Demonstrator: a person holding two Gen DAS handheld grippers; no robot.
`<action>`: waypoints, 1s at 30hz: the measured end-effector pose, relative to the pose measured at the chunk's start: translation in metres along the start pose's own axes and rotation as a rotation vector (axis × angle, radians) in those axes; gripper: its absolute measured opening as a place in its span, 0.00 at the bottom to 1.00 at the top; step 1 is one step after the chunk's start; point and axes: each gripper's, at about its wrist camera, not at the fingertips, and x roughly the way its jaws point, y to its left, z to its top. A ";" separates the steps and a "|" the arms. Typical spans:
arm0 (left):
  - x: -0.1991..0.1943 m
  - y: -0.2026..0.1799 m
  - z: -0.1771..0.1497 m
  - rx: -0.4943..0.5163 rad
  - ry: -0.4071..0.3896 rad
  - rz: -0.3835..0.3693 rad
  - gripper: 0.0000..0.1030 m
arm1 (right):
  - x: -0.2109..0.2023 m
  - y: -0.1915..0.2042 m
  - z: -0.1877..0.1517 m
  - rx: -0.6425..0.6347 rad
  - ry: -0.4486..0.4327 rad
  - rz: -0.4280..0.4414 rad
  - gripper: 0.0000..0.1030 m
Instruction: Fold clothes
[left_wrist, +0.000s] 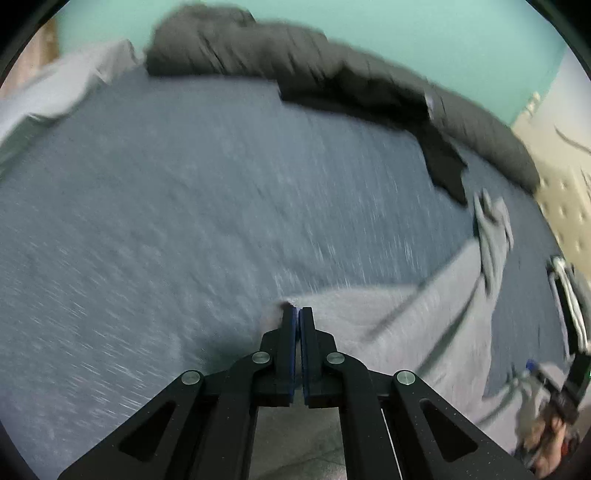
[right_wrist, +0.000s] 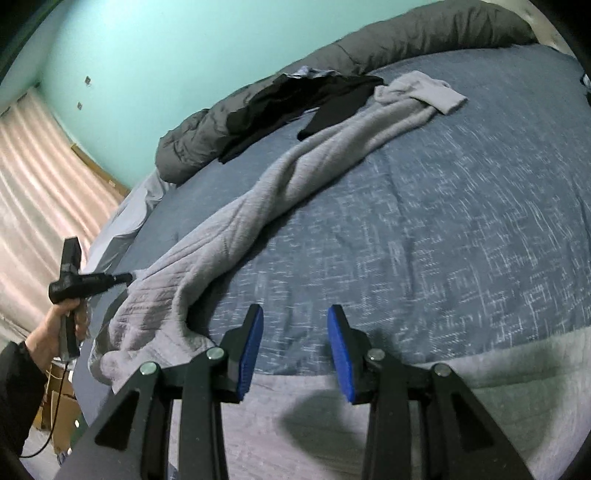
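Observation:
A long light-grey garment (right_wrist: 258, 195) lies stretched in a crumpled line across the blue bedspread (right_wrist: 443, 203). Its far end has a cuff (right_wrist: 443, 98). My left gripper (left_wrist: 298, 314) is shut on the garment's (left_wrist: 406, 325) near edge, with a bit of cloth pinched at the tips. The right wrist view shows the left gripper (right_wrist: 127, 277) from the side, held by a hand (right_wrist: 48, 332) at the garment's corner. My right gripper (right_wrist: 295, 314) is open and low over the bedspread, just right of the garment, with nothing between its blue pads (right_wrist: 251, 343).
A black garment (right_wrist: 295, 99) lies at the far edge against a rolled dark-grey duvet (right_wrist: 406, 33). A paler grey cloth band (right_wrist: 369, 406) runs along the bed's near edge under the right gripper. Left of the bed are a curtain (right_wrist: 37, 184) and cardboard boxes (right_wrist: 59, 406).

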 end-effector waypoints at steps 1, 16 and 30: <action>-0.009 0.002 0.006 -0.005 -0.026 0.015 0.02 | 0.000 0.000 -0.001 0.002 -0.002 0.003 0.35; -0.053 0.057 0.076 -0.113 -0.185 0.210 0.02 | 0.001 -0.007 -0.001 0.033 -0.013 0.021 0.35; -0.006 0.001 0.013 -0.031 -0.100 0.196 0.47 | 0.008 -0.011 0.000 0.056 -0.001 0.025 0.35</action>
